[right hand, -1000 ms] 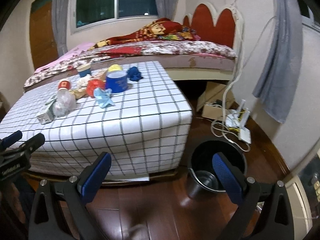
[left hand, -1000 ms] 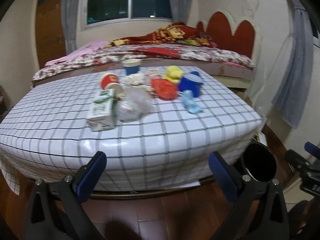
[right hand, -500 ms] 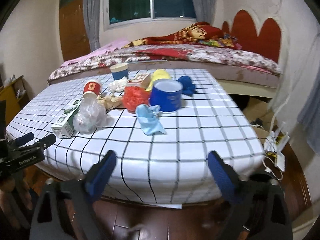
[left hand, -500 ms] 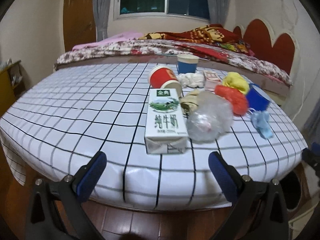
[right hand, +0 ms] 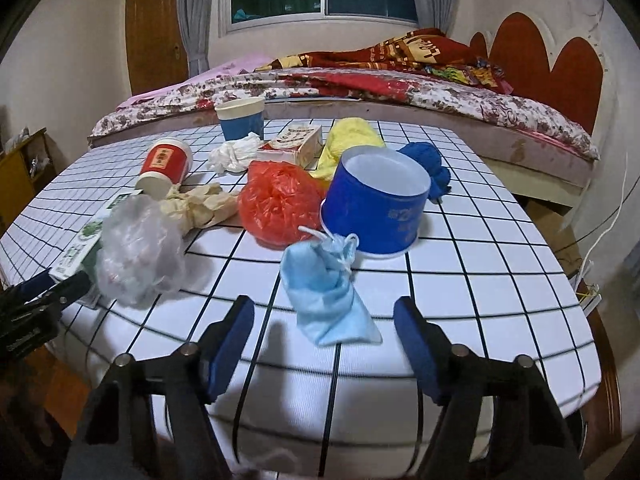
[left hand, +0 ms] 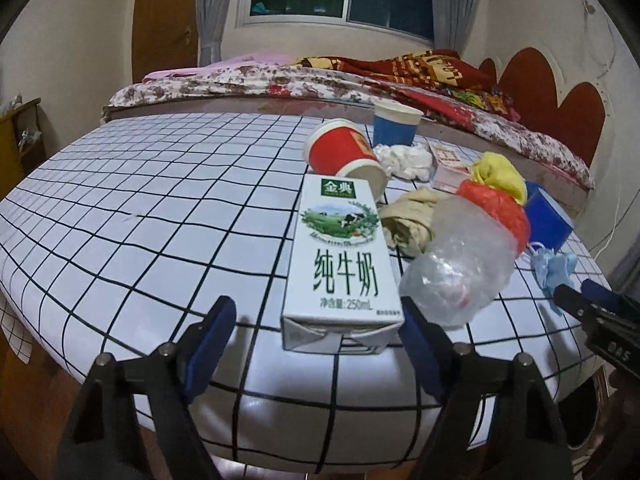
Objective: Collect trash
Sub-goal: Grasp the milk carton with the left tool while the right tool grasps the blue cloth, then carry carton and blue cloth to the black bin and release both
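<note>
A white milk carton (left hand: 340,264) lies flat near the front edge of the checked table (left hand: 140,216). My left gripper (left hand: 320,324) is just in front of the carton's near end, jaws closing, pads apart from it. A crumpled light blue face mask (right hand: 328,292) lies near the table's front edge in the right wrist view. My right gripper (right hand: 324,320) is just short of the mask, jaws closing, nothing pressed between the pads. A clear plastic bag (left hand: 456,268) lies beside the carton, and my right gripper's tip (left hand: 580,304) shows at the far right.
Behind lie a tipped red paper cup (left hand: 340,152), a blue paper cup (left hand: 394,124), white tissue (right hand: 232,154), a red plastic bag (right hand: 276,200), a blue tub (right hand: 374,208), yellow cloth (right hand: 348,140) and a small box (right hand: 296,144). A bed (right hand: 360,84) stands behind the table.
Both grippers have moved in from beside the table to its front edge, and both pairs of jaws have narrowed. The carton and the mask now sit just ahead of the fingers.
</note>
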Demonstrator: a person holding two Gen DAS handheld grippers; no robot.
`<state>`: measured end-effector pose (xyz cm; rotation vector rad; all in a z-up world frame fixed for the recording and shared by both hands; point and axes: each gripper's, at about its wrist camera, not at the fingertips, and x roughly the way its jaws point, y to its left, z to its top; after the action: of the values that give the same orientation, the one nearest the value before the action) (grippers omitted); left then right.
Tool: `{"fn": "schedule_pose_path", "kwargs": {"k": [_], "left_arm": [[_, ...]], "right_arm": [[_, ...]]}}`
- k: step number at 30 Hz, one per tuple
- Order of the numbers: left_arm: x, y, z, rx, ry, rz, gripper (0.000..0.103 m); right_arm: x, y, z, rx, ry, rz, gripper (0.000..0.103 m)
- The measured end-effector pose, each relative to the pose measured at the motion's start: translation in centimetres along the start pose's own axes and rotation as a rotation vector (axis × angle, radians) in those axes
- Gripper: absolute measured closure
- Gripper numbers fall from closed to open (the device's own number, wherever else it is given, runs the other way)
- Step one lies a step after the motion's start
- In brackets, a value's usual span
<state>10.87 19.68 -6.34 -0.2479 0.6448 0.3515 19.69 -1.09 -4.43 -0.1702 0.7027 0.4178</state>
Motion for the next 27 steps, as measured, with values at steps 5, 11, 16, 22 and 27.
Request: {"fn": "schedule_pose_path", "kwargs": {"k": [5,11,16,22,27], "left_arm": [[0.9,0.2,0.5,-0.006,0.005,-0.016,0.028],[0.3,0.9,0.4,-0.019,-0.015,-0.074,0.045],[-2.3,1.2,0.0,-0.009,-0.073,-0.064,0.045],[-6.1,-0.3,0.2,0.029,-0.134,-0.107,0.045],[-8.4,-4.5,0.0,0.114,-0.145,-0.21,0.046]], "right_arm": [[1.8,-0.6,0.5,0.026,0.037,0.007,0.065],[1.0,-0.6,0.3,0.02,0.023,0.029,0.086],[-1.0,-0.7,0.0,0.017,-0.022,0.047,0.087],[-4.9,-1.7,-0.2,0.047,-0.094,0.059,0.087],[-8.8,-4.3,-1.6,0.096,-0.144,0.029,0.087]]}}
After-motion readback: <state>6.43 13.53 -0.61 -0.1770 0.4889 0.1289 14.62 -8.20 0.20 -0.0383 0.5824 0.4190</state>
